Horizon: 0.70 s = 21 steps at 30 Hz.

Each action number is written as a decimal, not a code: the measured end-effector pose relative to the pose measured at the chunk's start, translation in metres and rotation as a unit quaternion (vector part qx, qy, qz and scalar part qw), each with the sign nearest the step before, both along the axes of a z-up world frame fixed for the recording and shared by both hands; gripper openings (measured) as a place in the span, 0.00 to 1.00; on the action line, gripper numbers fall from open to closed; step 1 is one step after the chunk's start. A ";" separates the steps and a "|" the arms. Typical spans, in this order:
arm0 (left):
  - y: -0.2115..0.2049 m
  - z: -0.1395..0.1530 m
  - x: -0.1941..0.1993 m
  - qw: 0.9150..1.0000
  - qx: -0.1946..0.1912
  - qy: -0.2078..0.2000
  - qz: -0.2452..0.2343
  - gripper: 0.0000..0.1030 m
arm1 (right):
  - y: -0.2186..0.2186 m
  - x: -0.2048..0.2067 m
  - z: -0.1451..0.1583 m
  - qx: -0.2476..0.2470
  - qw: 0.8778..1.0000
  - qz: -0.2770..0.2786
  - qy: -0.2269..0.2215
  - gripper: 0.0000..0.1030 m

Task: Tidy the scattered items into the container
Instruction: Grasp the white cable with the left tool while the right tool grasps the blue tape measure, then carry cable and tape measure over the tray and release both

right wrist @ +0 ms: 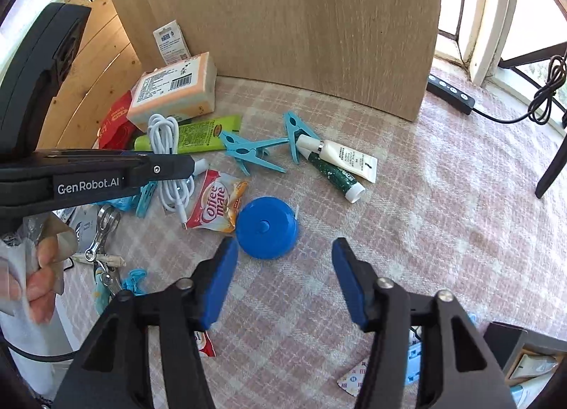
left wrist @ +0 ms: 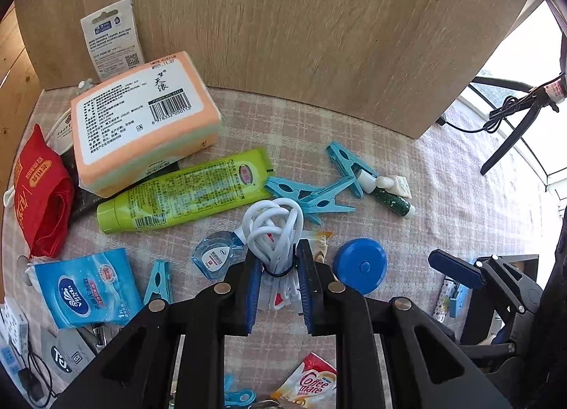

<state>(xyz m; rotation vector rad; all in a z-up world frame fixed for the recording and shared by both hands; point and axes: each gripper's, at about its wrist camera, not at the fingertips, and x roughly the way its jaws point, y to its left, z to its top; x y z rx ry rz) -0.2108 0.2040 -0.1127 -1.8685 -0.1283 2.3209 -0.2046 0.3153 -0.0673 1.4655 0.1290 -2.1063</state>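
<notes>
Cable [left wrist: 274, 228], white, coiled, pinched between left tool [left wrist: 276, 278] pads above checked bench [left wrist: 407, 168]. Right tool [right wrist: 285, 274] wide apart, empty, near blue disc [right wrist: 266, 226]. Readable: "Coffee mate" sachet [right wrist: 216, 202], "Vinda" tissues [left wrist: 85, 288], "GenRobot.AI" on tool.

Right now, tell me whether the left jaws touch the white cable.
Touching: the left wrist view shows the left gripper with both jaws pressed against the bundled white cable.

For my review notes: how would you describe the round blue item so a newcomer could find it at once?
Start at the upright wooden board behind the checked cloth, then come forward past the two small tubes. The blue disc lies flat on the cloth just ahead of the open right gripper, beside a Coffee mate sachet. It is the only round, solid-blue thing there, with a centre button.
</notes>
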 end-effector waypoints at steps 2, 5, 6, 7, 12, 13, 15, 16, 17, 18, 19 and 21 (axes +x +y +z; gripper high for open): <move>0.000 0.000 -0.004 1.000 0.004 -0.005 0.005 0.18 | -0.019 0.005 -0.005 0.036 0.999 0.025 0.026 0.62; -0.010 0.000 -0.007 1.000 0.005 -0.007 0.006 0.18 | -0.036 0.008 -0.016 0.069 0.995 0.058 0.038 0.62; -0.010 0.001 -0.007 1.000 0.004 -0.007 0.004 0.18 | -0.040 0.008 -0.019 0.077 0.994 0.068 0.041 0.62; -0.010 0.002 -0.006 1.000 0.004 -0.005 0.003 0.18 | -0.043 0.008 -0.022 0.088 0.992 0.076 0.048 0.62; -0.013 0.002 -0.008 1.000 0.004 -0.005 0.007 0.18 | -0.056 0.004 -0.036 0.118 0.987 0.093 0.064 0.58; -0.016 0.007 -0.007 1.000 0.004 -0.006 0.007 0.18 | -0.057 0.003 -0.035 0.111 0.987 0.093 0.068 0.54; -0.018 0.010 -0.005 1.000 0.004 -0.006 0.008 0.18 | -0.058 0.002 -0.034 0.108 0.988 0.090 0.060 0.48; -0.019 0.011 -0.004 1.000 0.005 -0.006 0.008 0.18 | -0.058 0.002 -0.033 0.109 0.988 0.088 0.058 0.48; -0.019 0.013 -0.003 1.000 0.007 -0.005 0.007 0.18 | -0.057 0.003 -0.033 0.109 0.988 0.089 0.057 0.48; -0.019 0.015 -0.002 1.000 0.008 -0.004 0.006 0.18 | -0.055 0.006 -0.032 0.107 0.989 0.090 0.056 0.48; -0.016 0.021 0.004 1.000 0.009 -0.002 0.005 0.18 | -0.052 0.009 -0.029 0.107 0.989 0.090 0.056 0.48; -0.015 0.028 0.008 1.000 0.013 0.001 -0.002 0.18 | -0.044 0.015 -0.023 0.101 0.990 0.086 0.056 0.48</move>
